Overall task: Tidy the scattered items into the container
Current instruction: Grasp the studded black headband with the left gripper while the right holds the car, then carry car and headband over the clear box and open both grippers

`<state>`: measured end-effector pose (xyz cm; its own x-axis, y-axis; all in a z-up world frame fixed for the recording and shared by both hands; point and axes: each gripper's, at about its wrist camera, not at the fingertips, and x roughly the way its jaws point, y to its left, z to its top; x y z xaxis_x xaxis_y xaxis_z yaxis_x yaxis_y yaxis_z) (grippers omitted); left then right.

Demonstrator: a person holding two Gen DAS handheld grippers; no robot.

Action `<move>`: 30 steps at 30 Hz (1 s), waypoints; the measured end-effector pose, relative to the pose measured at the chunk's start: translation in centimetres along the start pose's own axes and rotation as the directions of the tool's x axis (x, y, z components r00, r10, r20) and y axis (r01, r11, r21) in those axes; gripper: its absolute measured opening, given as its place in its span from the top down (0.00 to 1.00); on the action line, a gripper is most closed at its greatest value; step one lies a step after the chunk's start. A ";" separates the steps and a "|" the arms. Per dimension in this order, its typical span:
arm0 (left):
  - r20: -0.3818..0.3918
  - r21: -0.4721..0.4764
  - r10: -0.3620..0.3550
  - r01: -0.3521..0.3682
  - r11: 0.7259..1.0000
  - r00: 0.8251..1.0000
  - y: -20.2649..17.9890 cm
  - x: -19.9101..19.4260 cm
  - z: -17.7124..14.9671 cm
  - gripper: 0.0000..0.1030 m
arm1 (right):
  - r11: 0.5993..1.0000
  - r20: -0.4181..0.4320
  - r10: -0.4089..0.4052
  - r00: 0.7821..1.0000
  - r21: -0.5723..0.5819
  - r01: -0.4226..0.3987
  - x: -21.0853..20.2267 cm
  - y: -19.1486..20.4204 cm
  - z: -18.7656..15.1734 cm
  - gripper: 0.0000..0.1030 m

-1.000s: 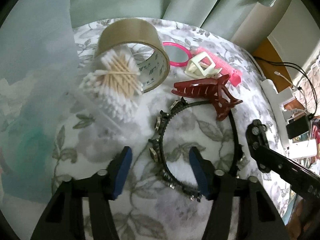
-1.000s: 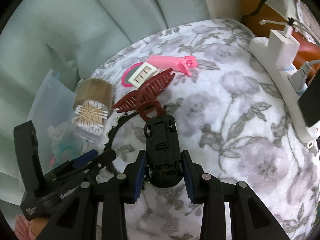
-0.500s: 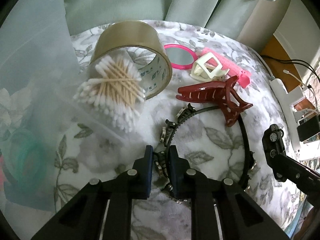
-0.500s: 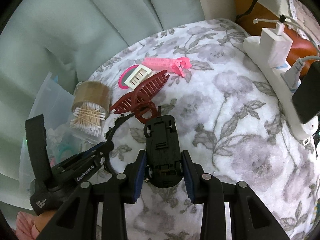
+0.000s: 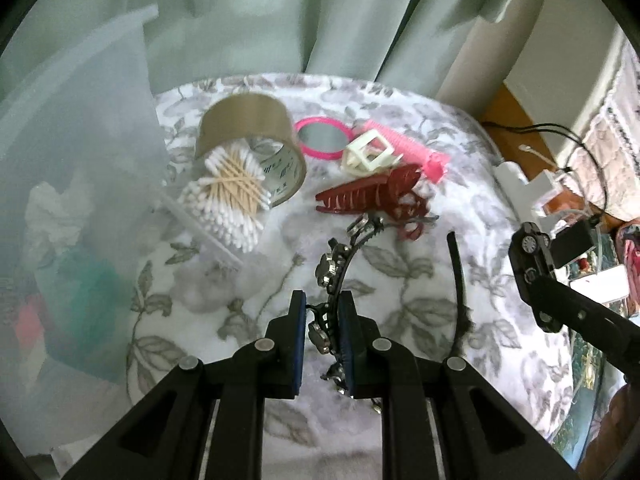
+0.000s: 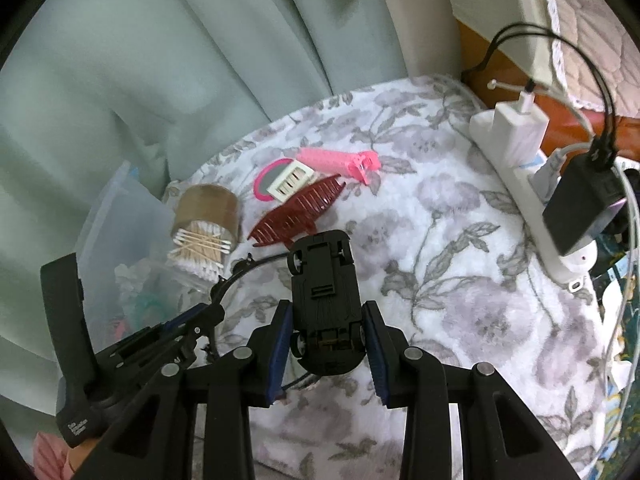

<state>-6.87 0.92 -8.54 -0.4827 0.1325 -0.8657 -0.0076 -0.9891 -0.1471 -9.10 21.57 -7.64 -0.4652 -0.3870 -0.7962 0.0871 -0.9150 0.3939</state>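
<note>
My left gripper [image 5: 323, 332] is shut on a black jewelled headband [image 5: 340, 264], which hangs tilted above the floral cloth. The headband's far end reaches toward a dark red claw clip [image 5: 368, 196]. In the right wrist view my right gripper [image 6: 326, 340] is shut on a black toy car [image 6: 322, 280], held belly up above the cloth. The same car [image 5: 532, 256] shows at the right edge of the left wrist view. A translucent plastic container [image 5: 80, 160] stands at the left, with several items dimly visible inside. The left gripper [image 6: 200, 316] is beside that container [image 6: 120, 216].
A brown tape roll [image 5: 244, 120], a pack of cotton swabs [image 5: 232, 192], a pink mirror [image 5: 324, 138], a cream clip [image 5: 370, 154] and a pink roller [image 5: 412, 148] lie at the back. A power strip [image 6: 520, 168] with chargers and cables runs along the right edge. Green curtains hang behind.
The left gripper shut on the headband and lifted it off the cloth. The right gripper rose a little with the toy car still in it.
</note>
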 end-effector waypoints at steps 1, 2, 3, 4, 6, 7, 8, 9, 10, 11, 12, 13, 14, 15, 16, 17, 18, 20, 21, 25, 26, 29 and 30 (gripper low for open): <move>0.006 0.005 -0.001 0.001 1.000 1.000 -0.2 -0.3 0.0 0.85 | 1.000 0.008 0.001 1.000 -0.004 -0.001 -0.5 0.2 -0.1 0.63; 0.015 0.011 -0.002 0.002 1.000 1.000 -0.5 -0.8 0.1 0.85 | 1.000 0.012 0.003 1.000 -0.007 -0.003 -0.7 0.3 -0.2 0.63; 0.026 0.020 -0.004 0.003 1.000 1.000 -0.7 -1.7 -0.1 0.85 | 1.000 0.019 0.007 1.000 -0.010 -0.006 -1.1 0.5 -0.3 0.63; 0.034 0.026 -0.004 0.003 1.000 0.999 -1.4 -1.3 0.4 0.85 | 1.000 0.025 0.010 1.000 -0.016 -0.009 -1.5 0.8 -0.4 0.63; 0.056 0.038 -0.009 0.007 0.999 0.998 -1.9 -2.3 0.6 0.86 | 1.000 0.037 0.015 0.999 -0.027 -0.014 -2.3 1.2 -0.5 0.63; 0.068 0.044 -0.011 0.008 0.999 0.998 -2.2 -2.7 0.7 0.86 | 0.999 0.044 0.018 0.999 -0.033 -0.016 -2.7 1.5 -0.6 0.63; 0.082 0.048 -0.017 0.013 0.999 0.997 -2.4 -3.5 0.7 0.90 | 0.999 0.049 0.021 0.999 -0.038 -0.019 -3.0 1.7 -0.7 0.63; 0.094 0.052 -0.020 0.015 0.999 0.995 -2.5 -4.1 0.7 0.91 | 0.999 0.054 0.024 0.998 -0.042 -0.021 -3.4 1.9 -0.7 0.63; 0.107 0.057 -0.023 0.017 0.998 0.994 -2.7 -4.8 0.7 0.91 | 0.999 0.060 0.025 0.998 -0.049 -0.022 -3.7 2.1 -0.7 0.63; 0.115 0.060 -0.026 0.019 0.998 0.993 -2.8 -5.0 0.8 0.92 | 0.998 0.065 0.026 0.998 -0.054 -0.023 -4.0 2.3 -0.8 0.63; 0.126 0.065 -0.028 0.019 0.998 0.992 -2.9 -5.4 0.9 0.93 | 0.998 0.072 0.028 0.997 -0.060 -0.024 -4.4 2.6 -0.8 0.63; 0.134 0.066 -0.026 0.018 0.998 0.991 -3.0 -5.8 0.9 0.93 | 0.997 0.078 0.030 0.996 -0.066 -0.025 -4.7 2.8 -0.8 0.63; 0.139 0.066 -0.029 0.020 0.998 0.990 -2.9 -6.1 0.8 0.93 | 0.997 0.084 0.032 0.996 -0.072 -0.026 -5.1 3.1 -0.9 0.63; 0.145 0.066 -0.031 0.022 0.998 0.989 -2.9 -6.4 0.7 0.93 | 0.996 0.091 0.034 0.995 -0.080 -0.027 -5.4 3.3 -0.9 0.63; 0.150 0.066 -0.034 0.024 0.997 0.988 -2.8 -6.7 0.7 0.93 | 0.996 0.096 0.035 0.995 -0.084 -0.027 -5.7 3.6 -1.0 0.63; 0.157 0.068 -0.037 0.026 0.997 0.987 -2.8 -7.0 0.6 0.94 | 0.996 0.101 0.037 0.994 -0.088 -0.028 -5.9 3.8 -1.0 0.63; 0.163 0.067 -0.041 0.030 0.997 0.986 -2.7 -7.4 0.5 0.94 | 0.995 0.105 0.038 0.994 -0.094 -0.028 -6.2 4.0 -1.1 0.63; 0.174 0.065 -0.048 0.037 0.997 0.984 -2.5 -8.0 0.4 0.94 | 0.995 0.113 0.035 0.993 -0.102 -0.024 -6.6 4.4 -1.2 0.63; 0.180 0.065 -0.051 0.040 0.997 0.982 -2.4 -8.2 0.4 0.94 | 0.994 0.117 0.036 0.993 -0.104 -0.024 -6.8 4.6 -1.3 0.63; 0.218 0.056 -0.068 0.057 0.997 0.974 -1.9 -9.8 0.3 0.94 | 0.992 0.129 0.034 0.991 -0.126 -0.018 -7.5 5.7 -1.5 0.63; 0.230 0.056 -0.072 0.060 0.997 0.971 -1.7 -10.3 0.4 0.94 | 0.991 0.133 0.033 0.991 -0.135 -0.015 -7.7 6.1 -1.6 0.63; 0.273 0.056 -0.086 0.073 0.996 0.958 -1.2 -12.0 0.6 0.94 | 0.987 0.144 0.034 0.989 -0.161 -0.011 -8.3 7.0 -1.6 0.63; 0.292 0.053 -0.091 0.079 0.995 0.952 -0.9 -12.8 0.7 0.94 | 0.985 0.150 0.038 0.988 -0.173 -0.011 -8.6 7.5 -1.7 0.63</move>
<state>-1.26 0.03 3.00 -0.7148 0.1976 -0.6708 -0.0922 -0.9775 -0.1897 -2.97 17.81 1.41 -0.5888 -0.3998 -0.7025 0.2436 -0.9165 0.3174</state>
